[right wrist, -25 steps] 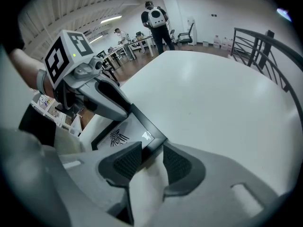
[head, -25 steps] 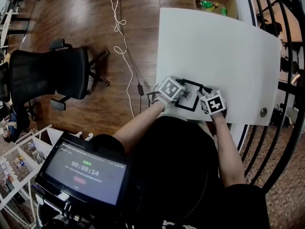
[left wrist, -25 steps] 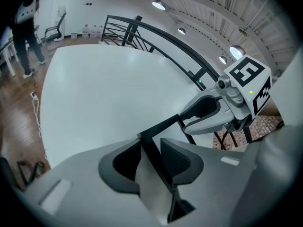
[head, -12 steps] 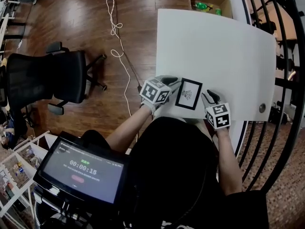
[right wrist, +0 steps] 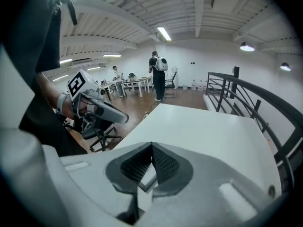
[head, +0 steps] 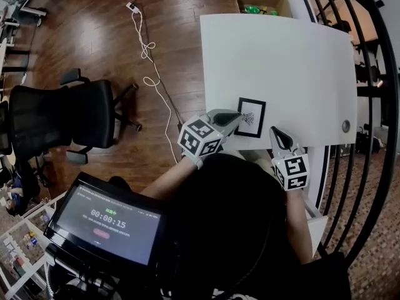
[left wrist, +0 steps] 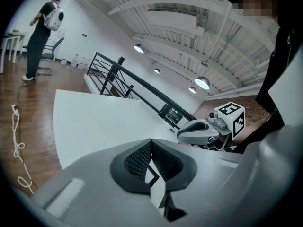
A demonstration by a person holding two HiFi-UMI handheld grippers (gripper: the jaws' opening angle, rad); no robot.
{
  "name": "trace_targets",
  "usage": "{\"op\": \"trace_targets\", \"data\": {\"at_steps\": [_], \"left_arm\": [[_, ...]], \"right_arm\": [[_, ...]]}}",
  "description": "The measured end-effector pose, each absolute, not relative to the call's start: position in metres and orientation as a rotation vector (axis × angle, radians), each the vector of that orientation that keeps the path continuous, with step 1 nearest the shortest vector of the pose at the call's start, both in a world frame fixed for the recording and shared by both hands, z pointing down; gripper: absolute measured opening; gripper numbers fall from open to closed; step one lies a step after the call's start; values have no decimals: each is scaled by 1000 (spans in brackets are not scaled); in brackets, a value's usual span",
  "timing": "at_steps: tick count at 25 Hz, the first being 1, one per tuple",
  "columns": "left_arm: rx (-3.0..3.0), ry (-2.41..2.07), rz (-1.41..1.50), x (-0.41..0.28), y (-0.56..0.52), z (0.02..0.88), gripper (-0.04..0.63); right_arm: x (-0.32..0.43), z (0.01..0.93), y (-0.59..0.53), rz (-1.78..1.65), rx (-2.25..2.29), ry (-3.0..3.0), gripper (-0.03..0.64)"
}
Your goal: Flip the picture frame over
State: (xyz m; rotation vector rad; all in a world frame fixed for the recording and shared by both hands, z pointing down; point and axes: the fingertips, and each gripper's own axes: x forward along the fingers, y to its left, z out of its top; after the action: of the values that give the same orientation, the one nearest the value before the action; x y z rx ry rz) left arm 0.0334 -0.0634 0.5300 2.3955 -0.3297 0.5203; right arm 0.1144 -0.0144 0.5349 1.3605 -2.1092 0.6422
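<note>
The black picture frame (head: 250, 117) lies flat near the front edge of the white table (head: 281, 55), with a small drawing on white facing up. My left gripper (head: 236, 115) hovers just left of it, raised off the table; its jaws have just closed and are shut on nothing. My right gripper (head: 275, 132) hangs to the frame's right, also lifted, and its jaws have likewise just closed, empty. In the left gripper view the shut jaws (left wrist: 151, 148) point over the table toward the right gripper (left wrist: 187, 135). The right gripper view shows its shut jaws (right wrist: 151, 162) and the left gripper (right wrist: 120, 118).
A black railing (head: 375, 105) runs along the table's right side. A round grommet (head: 346, 126) sits in the tabletop. On the wood floor are a cardboard box (head: 262, 2) with green bottles, a white cable (head: 150, 55) and a black office chair (head: 62, 114). People (right wrist: 158, 74) stand far off.
Both grippers were down at the frame's near edge, one on each side. They have risen, drawn back and apart, and their jaws have closed. The frame lies flat, drawing up.
</note>
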Motion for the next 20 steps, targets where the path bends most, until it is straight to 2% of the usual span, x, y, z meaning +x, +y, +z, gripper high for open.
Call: {"op": "trace_targets", "data": {"at_steps": [16, 20], "left_arm": [[2547, -217, 458, 28, -12, 466, 14], [2579, -196, 466, 48, -1, 461, 14]], "right_arm": [[103, 463, 30, 520, 1596, -2115, -6], [122, 460, 44, 526, 1666, -2115, -7]]}}
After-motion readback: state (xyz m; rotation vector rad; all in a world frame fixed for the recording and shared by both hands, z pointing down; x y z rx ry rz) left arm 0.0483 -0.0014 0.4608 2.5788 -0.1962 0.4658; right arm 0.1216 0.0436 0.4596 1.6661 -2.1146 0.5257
